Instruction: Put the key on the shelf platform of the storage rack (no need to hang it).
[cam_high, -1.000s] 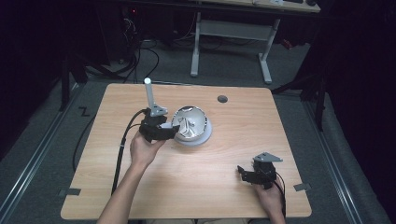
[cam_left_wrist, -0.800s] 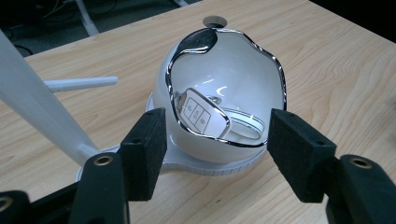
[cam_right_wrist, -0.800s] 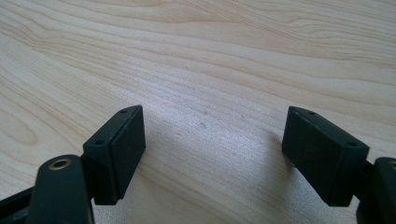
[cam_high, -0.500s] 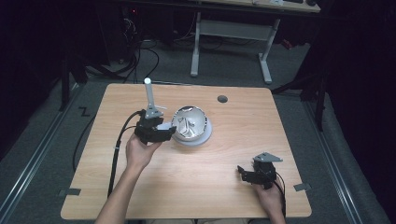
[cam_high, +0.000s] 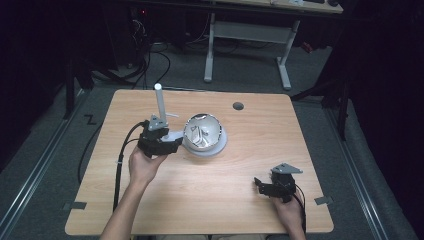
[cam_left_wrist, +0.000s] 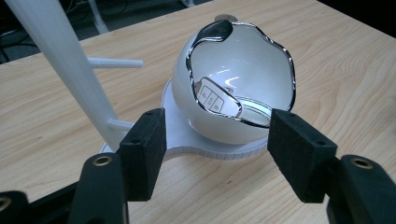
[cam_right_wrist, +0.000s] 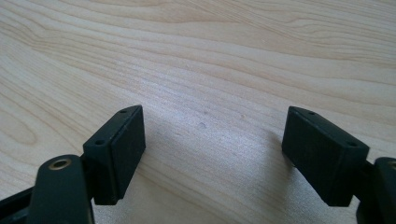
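A pale wooden tabletop (cam_high: 210, 200) with a smooth, faintly sheened finish and flowing grain lines is seen. A glossy white egg-shaped ceramic-looking bowl (cam_left_wrist: 243, 65), edged by a mirror-bright chrome rim, is set on a matt white plastic base with a slanted post (cam_left_wrist: 65, 65). Inside the bowl a white, chrome-trimmed plastic key fob (cam_left_wrist: 217, 99) is reflected. Matt black, finely textured pads are carried by the left tongs (cam_left_wrist: 224, 149) and the right tongs (cam_right_wrist: 212, 154).
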